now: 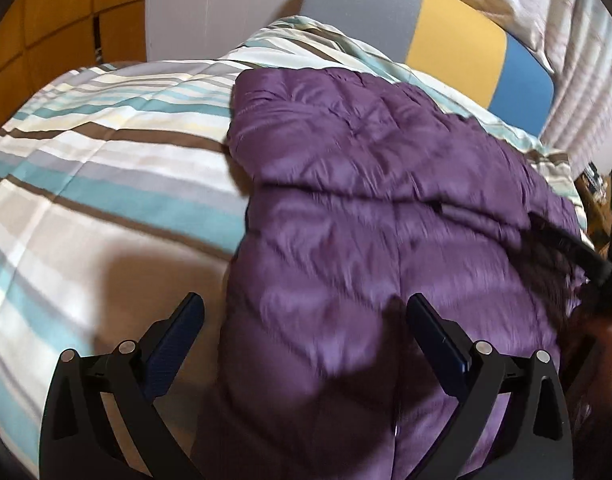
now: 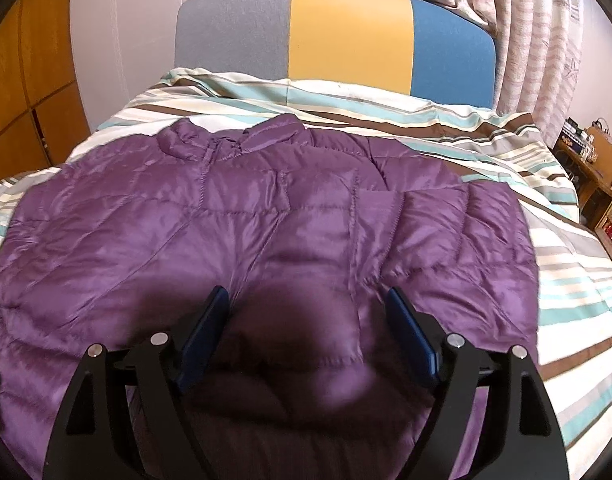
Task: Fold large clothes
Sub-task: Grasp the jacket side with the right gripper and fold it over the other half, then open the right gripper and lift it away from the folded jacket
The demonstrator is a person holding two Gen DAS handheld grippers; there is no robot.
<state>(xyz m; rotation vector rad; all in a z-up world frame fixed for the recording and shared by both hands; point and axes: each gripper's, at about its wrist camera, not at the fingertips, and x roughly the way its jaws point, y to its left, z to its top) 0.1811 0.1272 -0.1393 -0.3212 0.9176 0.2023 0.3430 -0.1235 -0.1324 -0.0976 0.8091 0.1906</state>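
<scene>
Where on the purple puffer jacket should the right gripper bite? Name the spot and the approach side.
Take the purple puffer jacket at its right sleeve edge, coming in from the right side over the striped bedspread. The jacket lies spread flat, so only an edge offers a lip to pinch, and that one lies nearest the open right gripper.

1. I see a purple quilted jacket [image 2: 265, 232], puffy and shiny, spread flat on the bed [image 2: 566, 280].
2. Its collar points toward the bed's head edge; its hem reaches the foot edge.
3. One sleeve lies folded over its front.
</scene>
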